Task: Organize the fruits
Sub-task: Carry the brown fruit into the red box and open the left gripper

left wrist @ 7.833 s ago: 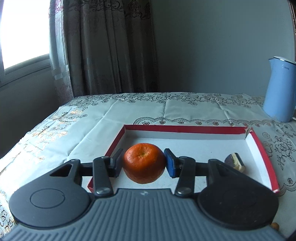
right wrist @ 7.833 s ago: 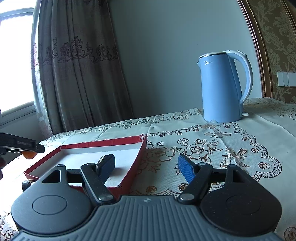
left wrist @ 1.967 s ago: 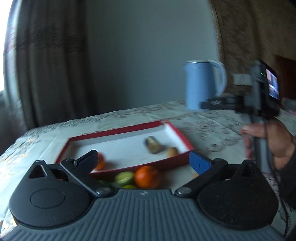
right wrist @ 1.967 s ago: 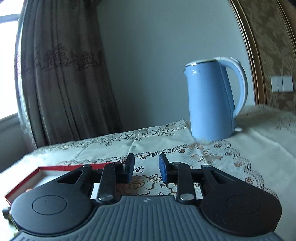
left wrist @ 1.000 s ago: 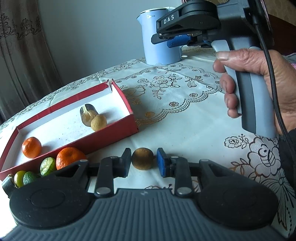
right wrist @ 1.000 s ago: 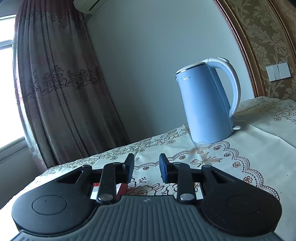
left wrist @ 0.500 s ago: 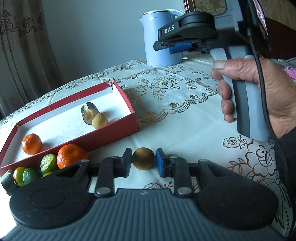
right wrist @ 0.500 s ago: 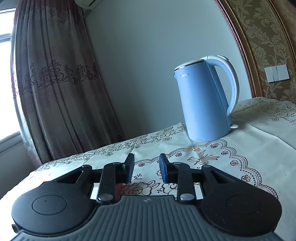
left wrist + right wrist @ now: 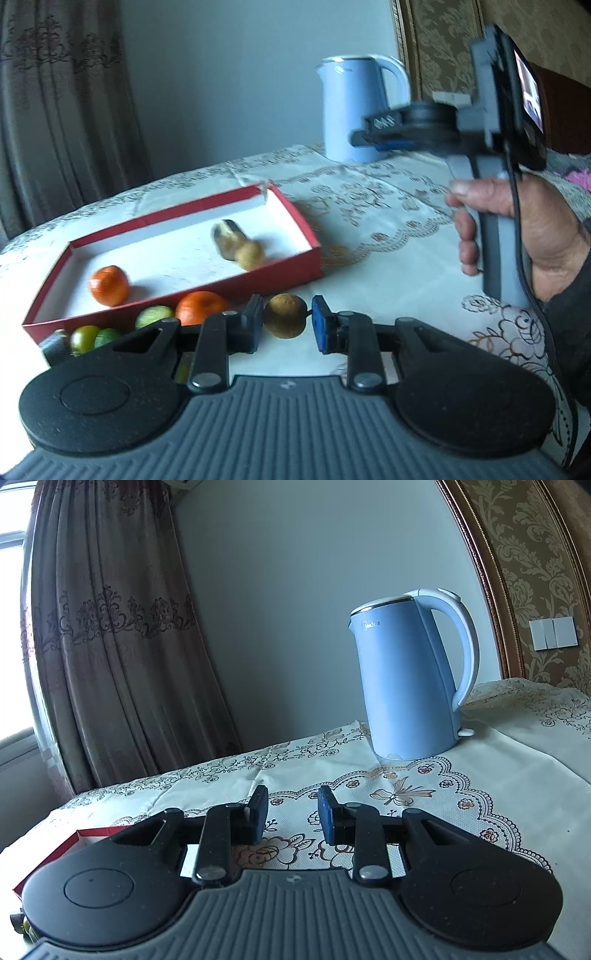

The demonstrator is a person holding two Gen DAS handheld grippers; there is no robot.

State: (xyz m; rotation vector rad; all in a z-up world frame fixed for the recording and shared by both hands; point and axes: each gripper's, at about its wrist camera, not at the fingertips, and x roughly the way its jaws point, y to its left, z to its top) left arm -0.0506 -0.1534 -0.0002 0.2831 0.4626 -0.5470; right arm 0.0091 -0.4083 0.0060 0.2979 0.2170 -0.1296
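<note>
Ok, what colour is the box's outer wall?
Red outside, white inside; the box shows best in the left wrist view.

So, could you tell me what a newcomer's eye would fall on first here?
Probably the small brown fruit pinched in the left gripper, close to the camera. Behind it lies the red tray with an orange inside, and at the back of the table stands the tall blue kettle.

Red tray (image 9: 85, 835) mostly hidden behind the right gripper (image 9: 290, 808).
</note>
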